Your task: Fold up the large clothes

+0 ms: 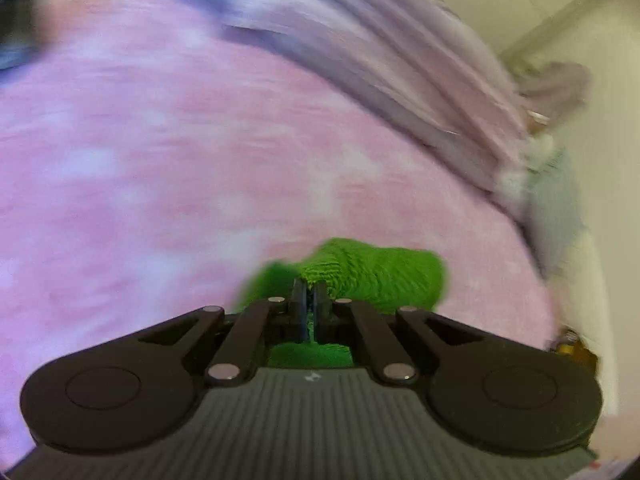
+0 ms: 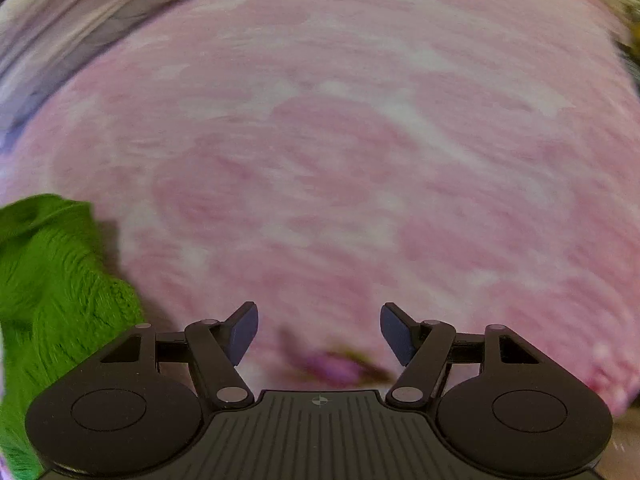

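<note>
A bright green knitted garment (image 1: pixel 380 276) lies bunched on a pink mottled bed cover (image 1: pixel 200 160). My left gripper (image 1: pixel 310 296) points down at it with its fingers pressed together, and a fold of the green knit is pinched between them. More green shows under the jaws. In the right wrist view the same green garment (image 2: pixel 52 300) hangs or lies at the left edge. My right gripper (image 2: pixel 320 332) stands open over the bare pink cover (image 2: pixel 340 160), nothing between its blue pads (image 2: pixel 244 332). Both views are blurred.
A lilac striped cloth (image 1: pixel 400 60) runs along the far side of the bed, and the same cloth (image 2: pixel 60 20) shows at the upper left of the right wrist view. A pale wall (image 1: pixel 580 20) lies beyond. A small blurred purple thing (image 2: pixel 332 366) sits just under the right gripper.
</note>
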A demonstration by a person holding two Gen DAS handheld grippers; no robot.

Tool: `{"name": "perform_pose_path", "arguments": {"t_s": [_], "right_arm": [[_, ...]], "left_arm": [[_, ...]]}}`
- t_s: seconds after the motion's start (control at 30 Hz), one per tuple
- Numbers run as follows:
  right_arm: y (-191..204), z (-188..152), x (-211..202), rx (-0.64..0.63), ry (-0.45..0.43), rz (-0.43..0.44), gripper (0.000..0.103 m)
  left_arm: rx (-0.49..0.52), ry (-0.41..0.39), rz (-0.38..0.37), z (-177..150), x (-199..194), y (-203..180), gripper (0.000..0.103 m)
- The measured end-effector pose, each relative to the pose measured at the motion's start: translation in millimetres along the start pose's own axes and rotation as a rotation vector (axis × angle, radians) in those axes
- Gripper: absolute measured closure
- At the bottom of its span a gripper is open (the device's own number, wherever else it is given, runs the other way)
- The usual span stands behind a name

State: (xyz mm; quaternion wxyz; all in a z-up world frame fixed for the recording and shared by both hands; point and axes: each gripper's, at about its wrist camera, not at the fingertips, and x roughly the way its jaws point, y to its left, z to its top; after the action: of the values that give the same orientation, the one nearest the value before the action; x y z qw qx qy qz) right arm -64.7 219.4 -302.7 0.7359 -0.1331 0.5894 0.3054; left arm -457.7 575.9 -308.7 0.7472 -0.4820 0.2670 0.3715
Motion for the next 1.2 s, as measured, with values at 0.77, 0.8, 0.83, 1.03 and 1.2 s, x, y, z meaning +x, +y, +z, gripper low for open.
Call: {"name": "perform_pose_path", "arguments": {"t_s": [0.77, 0.8, 0.83, 1.03, 1.2], "right_arm": [[196, 22, 56, -0.509, -0.054, 0.666, 0.102], [185, 29, 43, -0.452, -0.097, 0.669, 0.102], [172, 39, 26, -0.366, -0.137, 0.69, 0.102], [127, 99, -81, -0.235, -0.392, 0.688, 0.102], [111, 145, -107, -0.1, -0.488, 0.47, 0.1]], "left_arm": [[-0.091, -0.07, 0.231, -39, -40, 66, 0.102], [-0.077, -0.088, 0.223, -34, -44, 59, 0.103], [-0.056, -0.111, 0.205, -25, -49, 48, 0.103], [0.168, -0.253, 0.017, 47, -66, -48, 0.103], [0.243, -0.255, -0.15, 115, -37, -130, 0.094]]}}
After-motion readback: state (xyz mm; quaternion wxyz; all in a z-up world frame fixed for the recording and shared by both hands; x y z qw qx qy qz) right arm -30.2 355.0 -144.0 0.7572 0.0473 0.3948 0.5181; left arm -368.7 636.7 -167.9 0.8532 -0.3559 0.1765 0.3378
